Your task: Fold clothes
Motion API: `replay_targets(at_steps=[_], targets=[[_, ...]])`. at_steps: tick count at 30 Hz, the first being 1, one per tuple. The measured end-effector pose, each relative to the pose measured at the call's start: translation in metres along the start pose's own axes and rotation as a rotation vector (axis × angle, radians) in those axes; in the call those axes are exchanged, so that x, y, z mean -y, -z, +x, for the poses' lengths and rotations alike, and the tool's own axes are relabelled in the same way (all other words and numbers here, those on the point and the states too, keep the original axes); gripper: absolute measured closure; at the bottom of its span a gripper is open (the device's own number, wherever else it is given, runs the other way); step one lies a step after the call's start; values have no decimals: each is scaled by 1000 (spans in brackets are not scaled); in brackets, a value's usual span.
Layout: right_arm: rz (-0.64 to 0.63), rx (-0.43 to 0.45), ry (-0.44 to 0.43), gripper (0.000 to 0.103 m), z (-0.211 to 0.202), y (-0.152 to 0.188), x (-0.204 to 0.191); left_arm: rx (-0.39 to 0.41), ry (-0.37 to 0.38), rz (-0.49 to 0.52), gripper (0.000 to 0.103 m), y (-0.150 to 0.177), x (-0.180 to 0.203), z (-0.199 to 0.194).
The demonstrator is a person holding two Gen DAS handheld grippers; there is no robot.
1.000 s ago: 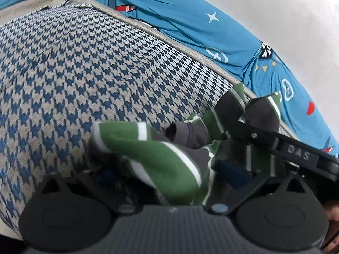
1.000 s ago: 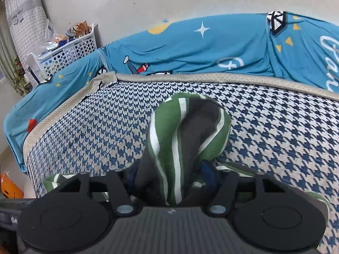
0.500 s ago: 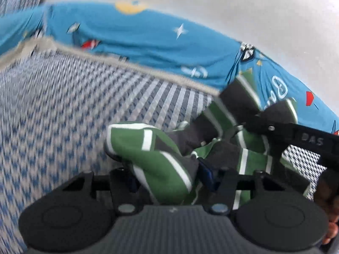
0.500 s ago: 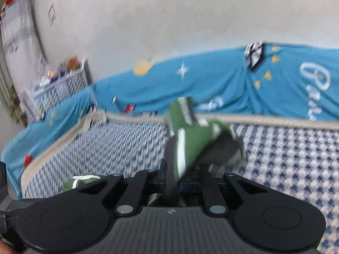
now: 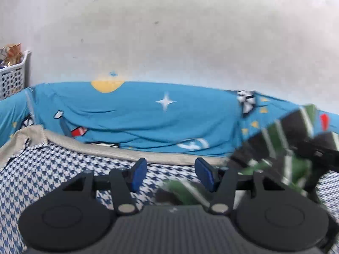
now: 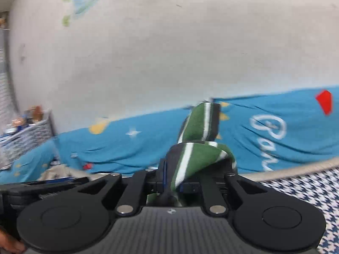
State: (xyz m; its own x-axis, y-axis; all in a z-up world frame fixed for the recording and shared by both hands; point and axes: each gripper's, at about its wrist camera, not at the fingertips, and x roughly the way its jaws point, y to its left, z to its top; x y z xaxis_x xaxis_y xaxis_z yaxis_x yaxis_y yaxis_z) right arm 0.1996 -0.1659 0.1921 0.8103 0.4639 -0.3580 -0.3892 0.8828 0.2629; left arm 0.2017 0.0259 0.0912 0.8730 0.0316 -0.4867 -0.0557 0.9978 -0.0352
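Blue pads of the left hand-held gripper (image 5: 171, 174) stood apart and were opening, with only the houndstooth bed cover (image 5: 42, 175) showing between them. To its right the green striped garment (image 5: 281, 148) hung blurred, lifted clear of the bed. The right hand-held gripper (image 6: 180, 180) pinched a fold of that garment while its jaws were opening; a blue printed sheet (image 6: 275, 127) lay behind.

Left hand-held gripper (image 5: 170, 174) is tipped slightly downward, jaws easing apart, nothing between the blue pads (image 5: 138, 173). Right hand-held gripper (image 6: 180, 177) is tipped slightly down, jaws opening, garment (image 6: 197, 154) still pinched between them.
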Motion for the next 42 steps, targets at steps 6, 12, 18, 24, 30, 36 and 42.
replay_targets(at_steps=[6, 12, 18, 24, 30, 36, 42], targets=[[104, -116, 110, 58, 15, 6, 28, -134, 90, -140, 36, 3, -10, 30], [54, -106, 120, 52, -8, 1, 33, -172, 137, -148, 24, 10, -8, 27], [-29, -130, 14, 52, -23, 10, 26, -177, 150, -189, 23, 11, -14, 16], [-123, -174, -36, 51, -19, 30, 24, -209, 162, -225, 23, 15, -20, 12], [-154, -213, -23, 48, -4, 46, 26, -215, 167, -239, 23, 15, -25, 10], [-186, -240, 0, 84, -1, 53, 19, -215, 165, -246, 23, 13, -27, 10], [-225, -218, -23, 93, -13, 54, 5, -206, 159, -260, 20, 9, -34, 6]])
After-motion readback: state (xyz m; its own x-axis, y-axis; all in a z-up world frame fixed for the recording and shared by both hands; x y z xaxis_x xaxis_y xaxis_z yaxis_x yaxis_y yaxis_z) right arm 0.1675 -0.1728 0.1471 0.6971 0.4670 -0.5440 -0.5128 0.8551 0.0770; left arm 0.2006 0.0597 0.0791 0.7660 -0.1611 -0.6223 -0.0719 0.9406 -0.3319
